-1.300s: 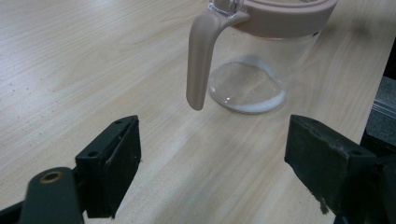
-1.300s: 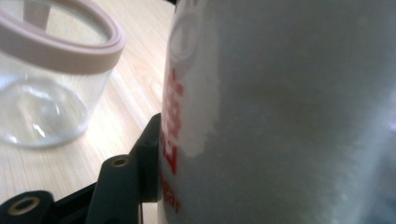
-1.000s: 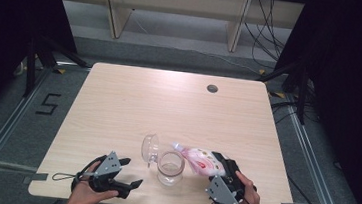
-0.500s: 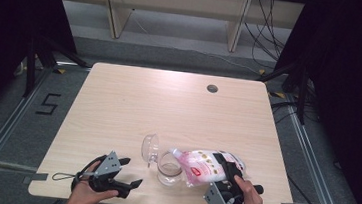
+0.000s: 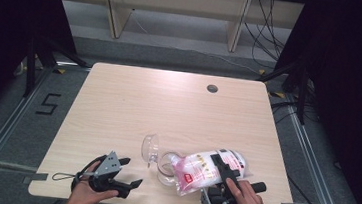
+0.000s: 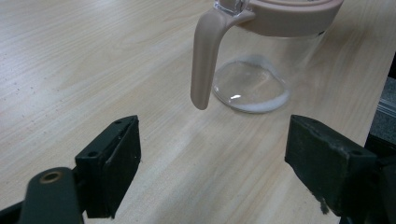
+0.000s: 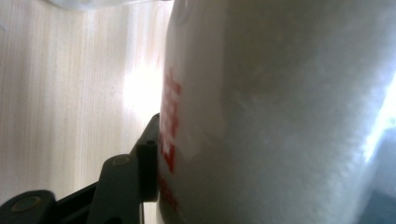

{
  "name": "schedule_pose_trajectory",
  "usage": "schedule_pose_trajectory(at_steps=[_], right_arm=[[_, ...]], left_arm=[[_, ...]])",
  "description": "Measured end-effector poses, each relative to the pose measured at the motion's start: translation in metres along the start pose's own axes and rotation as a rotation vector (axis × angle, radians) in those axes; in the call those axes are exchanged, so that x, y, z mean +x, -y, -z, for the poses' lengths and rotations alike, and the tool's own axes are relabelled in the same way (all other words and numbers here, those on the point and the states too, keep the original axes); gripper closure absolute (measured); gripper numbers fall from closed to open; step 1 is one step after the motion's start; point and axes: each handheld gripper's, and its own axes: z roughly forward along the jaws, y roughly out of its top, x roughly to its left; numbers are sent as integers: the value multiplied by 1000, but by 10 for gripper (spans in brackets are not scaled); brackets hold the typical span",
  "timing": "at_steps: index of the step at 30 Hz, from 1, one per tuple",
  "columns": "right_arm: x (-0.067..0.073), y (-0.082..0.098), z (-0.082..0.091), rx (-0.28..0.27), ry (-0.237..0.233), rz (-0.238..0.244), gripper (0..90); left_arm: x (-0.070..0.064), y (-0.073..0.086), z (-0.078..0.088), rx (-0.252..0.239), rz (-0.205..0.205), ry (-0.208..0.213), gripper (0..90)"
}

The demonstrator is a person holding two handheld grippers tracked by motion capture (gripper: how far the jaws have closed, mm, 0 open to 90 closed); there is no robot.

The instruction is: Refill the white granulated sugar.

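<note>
A white plastic bag (image 5: 207, 171) with red print, filled with a white powdery or granular content, is held tilted over the near right part of the table (image 5: 168, 106). Its lower, pinkish end is lowered onto the mouth of a clear glass jug (image 5: 167, 165), which stands near the table's front edge. The bag is clamped by the right tool (image 5: 226, 172), whose jaws are pressed against its sides; in the right gripper view, one black jaw is seen flat against the bag (image 7: 280, 112) beside the red lettering. The tool is carried by the person's right hand (image 5: 245, 198).

In the left gripper view, the jug (image 6: 261, 60) is shown with a pale pink rim and handle, and a thin ring of white is seen at its bottom. Just left of the jug, a clear lid (image 5: 150, 148) is laid on the table.

The left tool (image 5: 129, 175) is rested near the front left edge, apart from the jug, with its jaws held wide apart and nothing between them.
</note>
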Motion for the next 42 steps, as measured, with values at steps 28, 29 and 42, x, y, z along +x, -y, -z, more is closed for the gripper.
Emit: schedule_pose_trajectory(at_steps=[28,29,42], right_arm=[[-10,-5,2,22,48,279,485],[-9,-4,2,26,42,263,486],[-11,-5,3,19,55,293,488]], left_arm=[[1,0,0,2,-28,5,181],[2,0,-1,0,-26,7,181],[2,0,0,1,-28,3,180]])
